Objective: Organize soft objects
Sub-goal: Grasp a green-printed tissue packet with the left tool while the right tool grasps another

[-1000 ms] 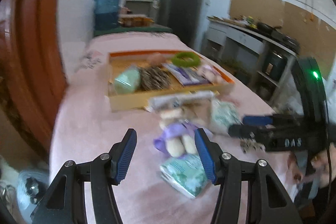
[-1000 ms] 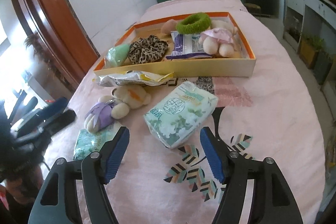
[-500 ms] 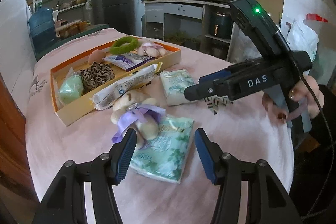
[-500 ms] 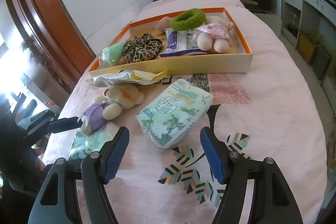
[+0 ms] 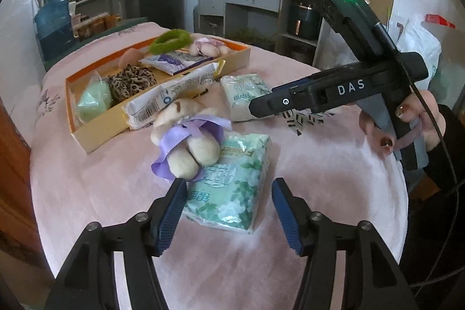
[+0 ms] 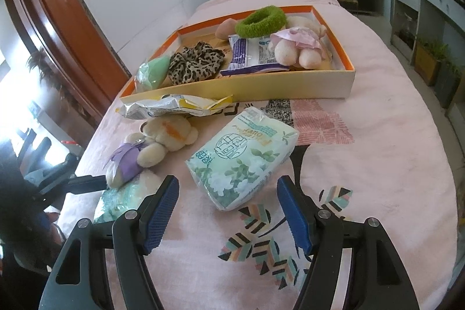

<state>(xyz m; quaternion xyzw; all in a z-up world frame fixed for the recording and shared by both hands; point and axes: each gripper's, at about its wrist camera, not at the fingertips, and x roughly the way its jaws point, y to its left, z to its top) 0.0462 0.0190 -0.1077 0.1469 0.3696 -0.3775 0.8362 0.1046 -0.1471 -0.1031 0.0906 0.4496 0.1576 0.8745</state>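
Jaws of the left gripper (image 5: pixel 228 208) are opening, with the near end of a green tissue pack (image 5: pixel 232 185) between the blue pads (image 5: pixel 171 211), which do not press on it. At 11 o'clock from that pack, lying partly on it, is a cream teddy bear (image 5: pixel 189 135) in a purple dress. At 10 o'clock stands the orange-rimmed tray (image 5: pixel 96 132), holding a mint pouch (image 5: pixel 93 100), a leopard scrunchie (image 5: pixel 132 79), a purple-and-white packet (image 5: pixel 171 61), a green scrunchie (image 5: pixel 170 39) and a second bear (image 6: pixel 296 44). A crinkled white-and-yellow wrapper (image 5: pixel 171 98) leans on the tray's near wall. At 1 o'clock a hand (image 5: pixel 418 121) holds the right gripper (image 6: pixel 228 211); its jaws stand wide apart, closed on nothing, and a second tissue pack (image 6: pixel 244 156) lies at their 12 o'clock, just beyond the tips, on the pink tablecloth (image 6: pixel 377 164).
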